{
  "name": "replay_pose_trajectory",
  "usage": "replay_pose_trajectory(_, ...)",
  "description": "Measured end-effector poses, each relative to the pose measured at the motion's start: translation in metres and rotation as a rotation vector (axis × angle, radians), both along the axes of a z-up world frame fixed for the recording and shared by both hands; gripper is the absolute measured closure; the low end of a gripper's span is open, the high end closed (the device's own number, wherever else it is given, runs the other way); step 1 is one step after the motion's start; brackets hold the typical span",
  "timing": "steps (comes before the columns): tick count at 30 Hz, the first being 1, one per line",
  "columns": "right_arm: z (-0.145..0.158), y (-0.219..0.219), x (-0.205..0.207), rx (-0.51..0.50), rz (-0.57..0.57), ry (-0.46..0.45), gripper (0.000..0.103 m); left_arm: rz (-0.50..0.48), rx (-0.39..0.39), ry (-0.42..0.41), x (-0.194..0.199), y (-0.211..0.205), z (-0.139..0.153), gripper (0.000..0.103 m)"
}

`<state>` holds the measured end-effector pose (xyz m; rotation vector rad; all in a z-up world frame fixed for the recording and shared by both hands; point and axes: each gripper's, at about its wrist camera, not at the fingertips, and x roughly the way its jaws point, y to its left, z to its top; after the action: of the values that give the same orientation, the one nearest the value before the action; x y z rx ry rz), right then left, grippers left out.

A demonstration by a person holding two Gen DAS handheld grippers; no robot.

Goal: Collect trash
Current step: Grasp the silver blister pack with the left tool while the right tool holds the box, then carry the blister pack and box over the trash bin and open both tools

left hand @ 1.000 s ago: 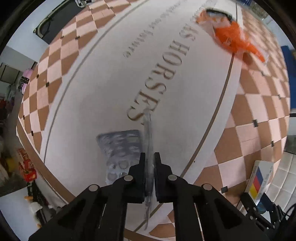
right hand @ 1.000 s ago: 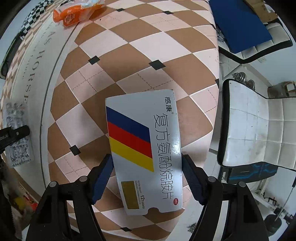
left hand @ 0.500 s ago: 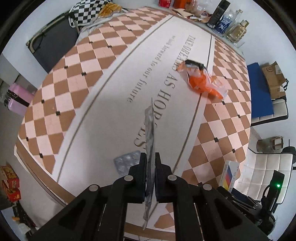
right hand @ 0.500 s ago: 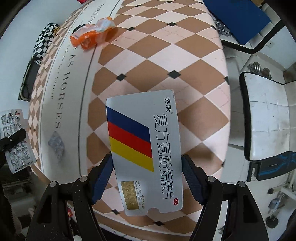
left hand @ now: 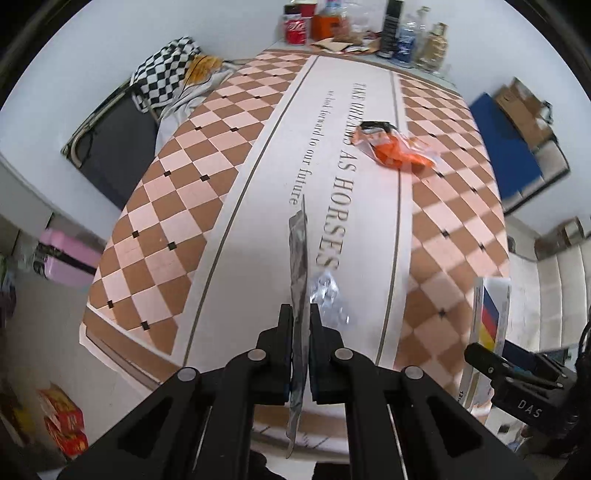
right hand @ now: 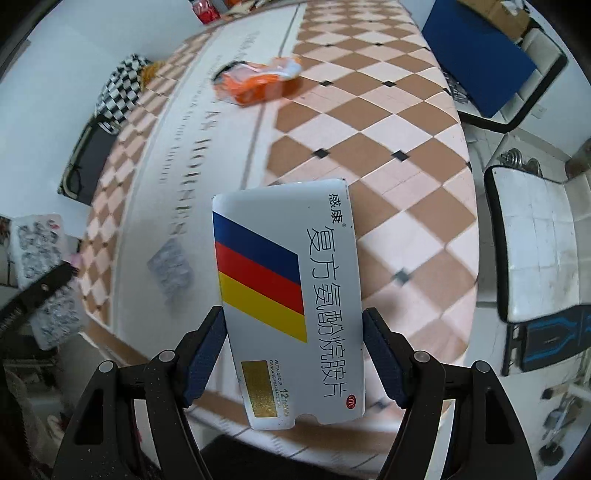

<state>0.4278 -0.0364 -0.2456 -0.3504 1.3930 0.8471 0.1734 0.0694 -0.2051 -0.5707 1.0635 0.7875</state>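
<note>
While clamping: tools [left hand: 298, 325], blister sheet [left hand: 300, 258], box [right hand: 288, 291].

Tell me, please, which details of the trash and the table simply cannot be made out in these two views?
- Blister pack in the left hand-held gripper: seen edge-on in the left wrist view, so its face is hidden there.
- Medicine box: its lower edge is cut off behind the right hand-held gripper in the left wrist view.
- Loose blister pack on the table: blurred in the right wrist view.
- Bottles at the far end: too small and blurred to read.
</note>
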Motion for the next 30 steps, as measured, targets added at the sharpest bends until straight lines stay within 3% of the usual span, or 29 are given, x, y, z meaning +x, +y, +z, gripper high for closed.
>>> replay_pose_trajectory(9, 0.04, -0.051, -0.138, 0.088, -0.125, -0.076, 0.027, -0.18, 0.04, -0.057, -0.101, -0.038, 0.003, 0.099)
replay_pose_trajectory(13, 0.036, -0.077, -0.201, 0.079, -0.191, -0.071, 0.027, -0.25, 0.001, -0.039, -0.142, -0.056, -0.017, 0.099)
replay_pose_trajectory(17, 0.012, -0.107, -0.258, 0.041, -0.25, -0.017, 0.027, -0.289, -0.063, 0.008, -0.175, -0.075, -0.052, 0.099)
replay_pose_trajectory(22, -0.054, -0.142, -0.308, -0.058, -0.282, 0.074, 0.027, -0.308, -0.149, 0.077, -0.192, -0.095, -0.117, 0.099)
replay_pose_trajectory(27, -0.144, -0.162, -0.323, -0.136, -0.307, 0.144, 0.027, -0.303, -0.22, 0.154, -0.185, -0.103, -0.207, 0.099)
replay_pose_trajectory(30, -0.205, -0.167, -0.326, -0.166, -0.319, 0.176, 0.027, -0.289, -0.275, 0.193, -0.176, -0.103, -0.276, 0.098)
